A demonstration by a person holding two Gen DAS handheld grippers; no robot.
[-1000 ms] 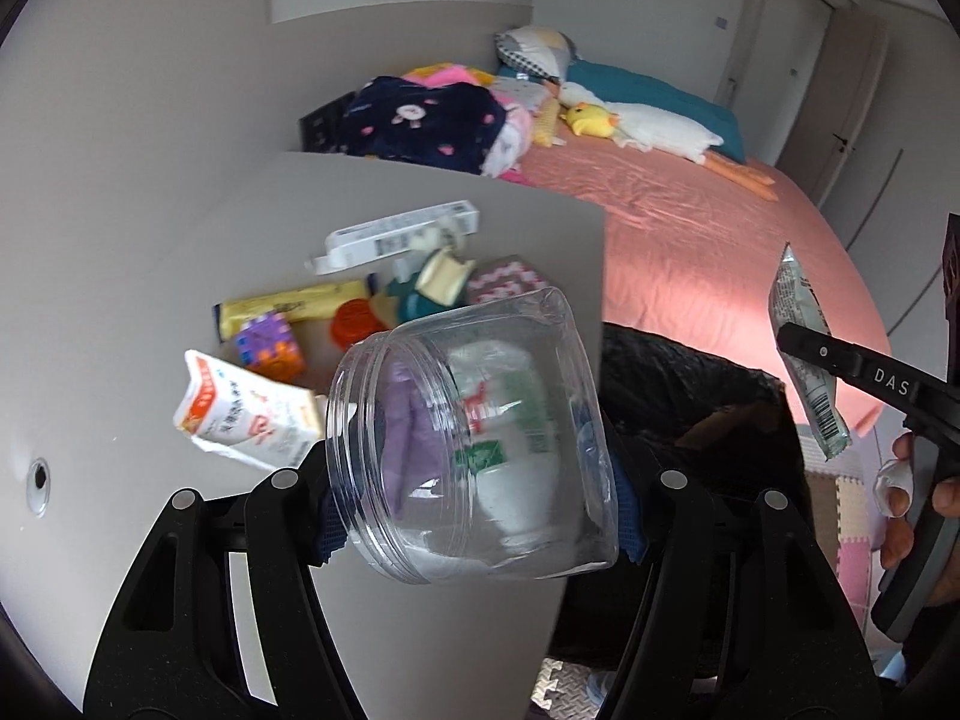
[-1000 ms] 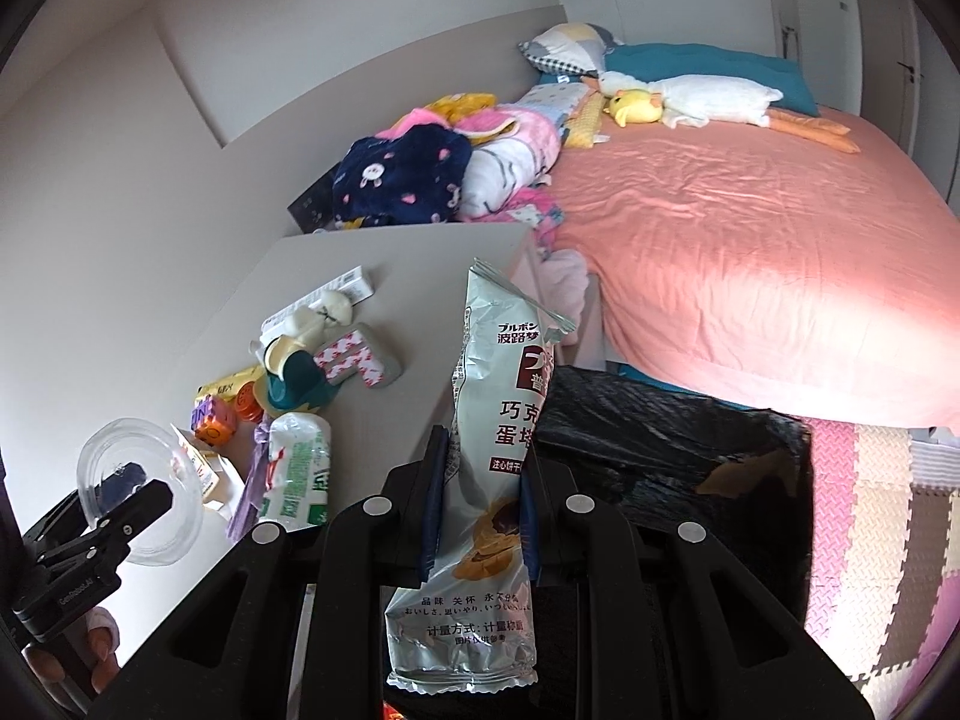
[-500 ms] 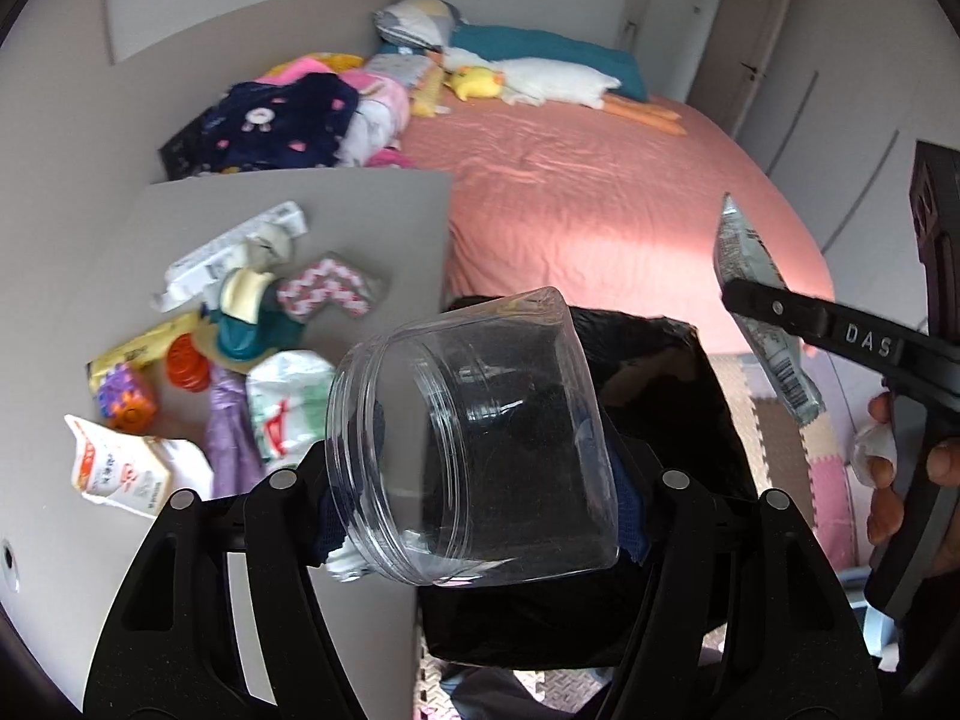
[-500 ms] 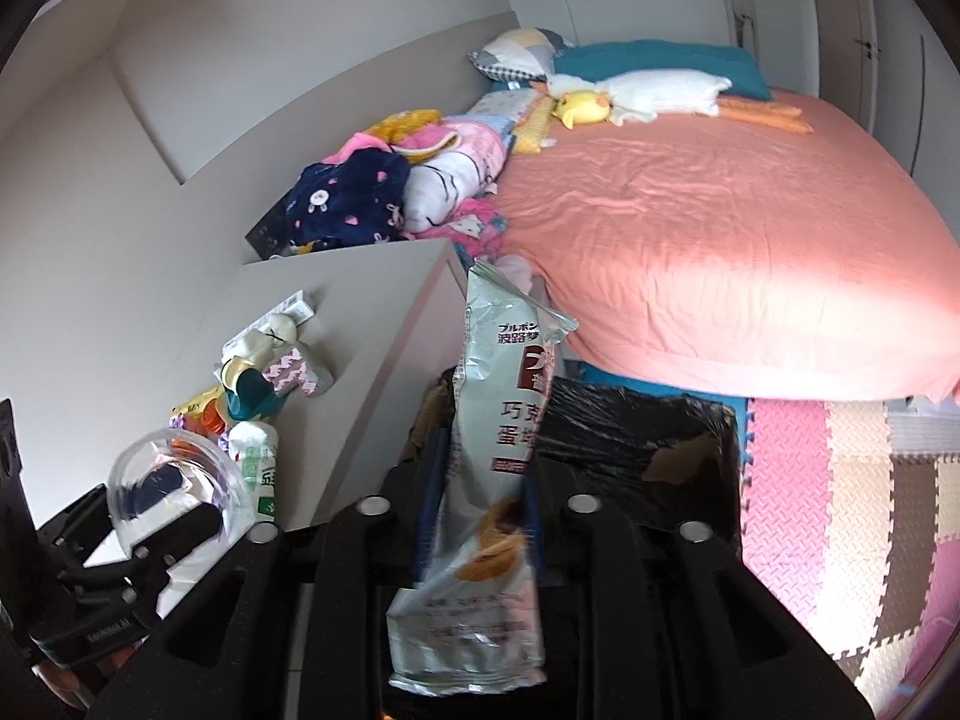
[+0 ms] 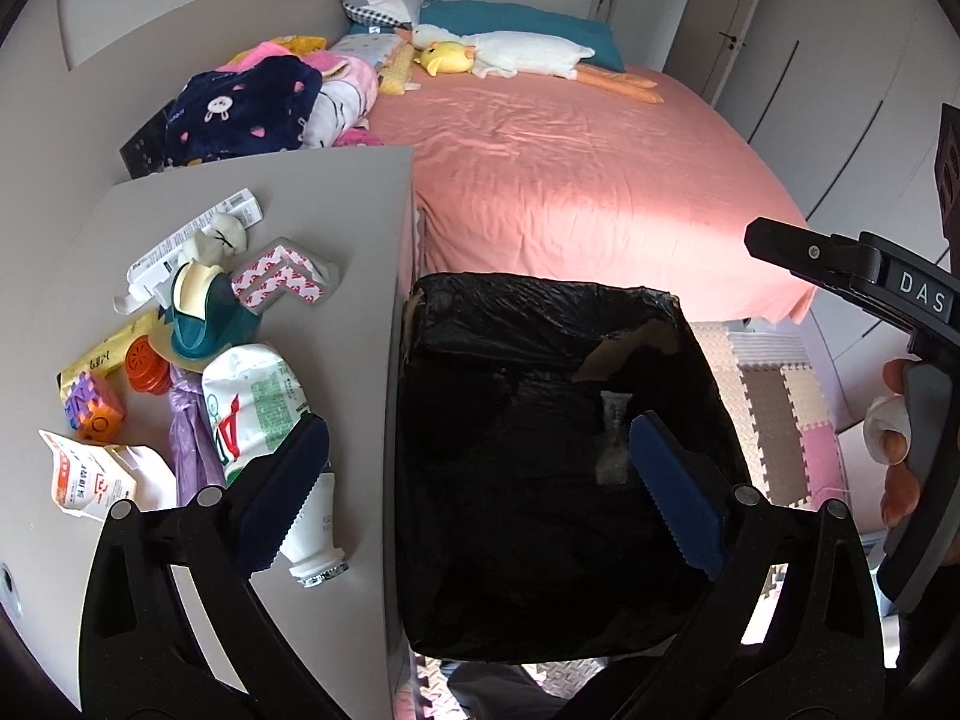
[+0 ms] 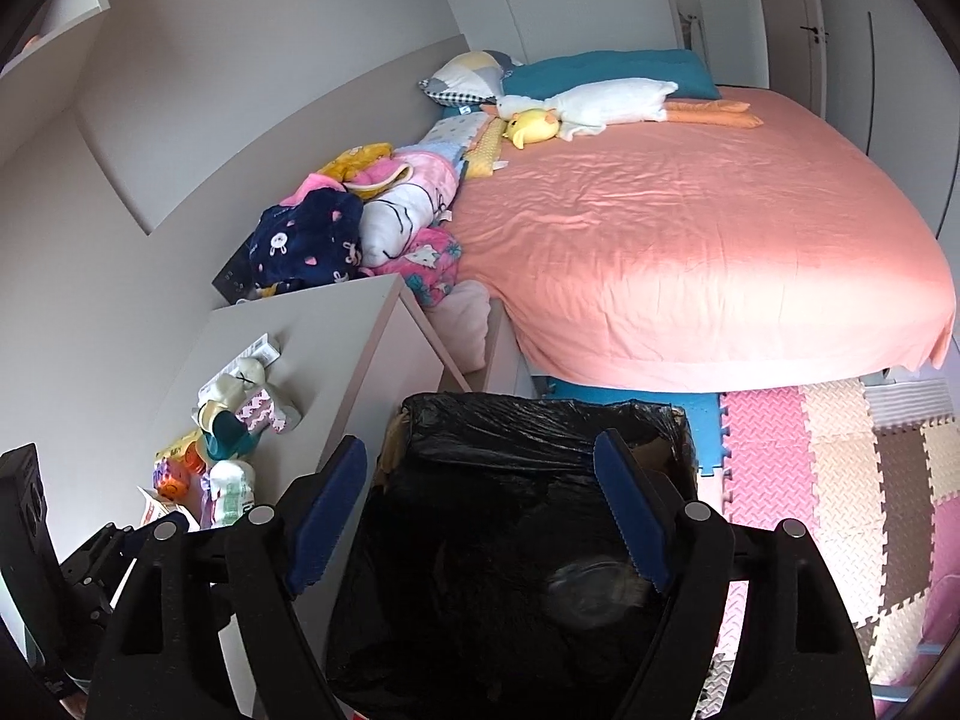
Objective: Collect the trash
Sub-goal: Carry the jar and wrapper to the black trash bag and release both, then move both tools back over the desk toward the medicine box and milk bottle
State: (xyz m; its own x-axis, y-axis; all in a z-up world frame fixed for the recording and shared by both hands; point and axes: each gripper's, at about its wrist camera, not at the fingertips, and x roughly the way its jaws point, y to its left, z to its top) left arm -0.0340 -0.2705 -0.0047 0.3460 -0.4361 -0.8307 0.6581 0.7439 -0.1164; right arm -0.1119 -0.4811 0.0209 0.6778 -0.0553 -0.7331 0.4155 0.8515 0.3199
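Left wrist view gives you the only clear lettering: "DAS" in white on the arm of your right gripper (image 5: pixel 852 252), which juts in from the right edge. On the grey surface (image 5: pixel 336 204) the white bottle (image 5: pixel 258 414) lying on its side carries a green and red label, the white and red carton (image 5: pixel 84 474) near the left edge has red print, and the long white box (image 5: pixel 192 234) at the back has small black text; none of it is sharp enough for you to read.

Your left gripper (image 5: pixel 474 492) has its blue-padded fingers (image 5: pixel 672 498) spread wide with nothing between them, above the black-lined trash box (image 5: pixel 690 324). A pale wrapper (image 5: pixel 612 432) lies inside against the liner. From the right wrist view, your right gripper (image 6: pixel 480 516) is also spread wide and empty over the same box, and a clear jar (image 6: pixel 594 594) rests dimly at the bottom.

More litter sits on the surface: a purple bag (image 5: pixel 186 438), an orange lid (image 5: pixel 147 366), a yellow packet (image 5: pixel 102 354), a small colourful cube (image 5: pixel 93 411), a teal and cream toy (image 5: pixel 204 312) and a pink-patterned corner piece (image 5: pixel 282 282). The bottle's neck lies just under your left gripper's left finger. Beyond stand the pink bed (image 6: pixel 690 252), a heap of clothes (image 6: pixel 336 234) and a plush goose (image 6: pixel 600 102).
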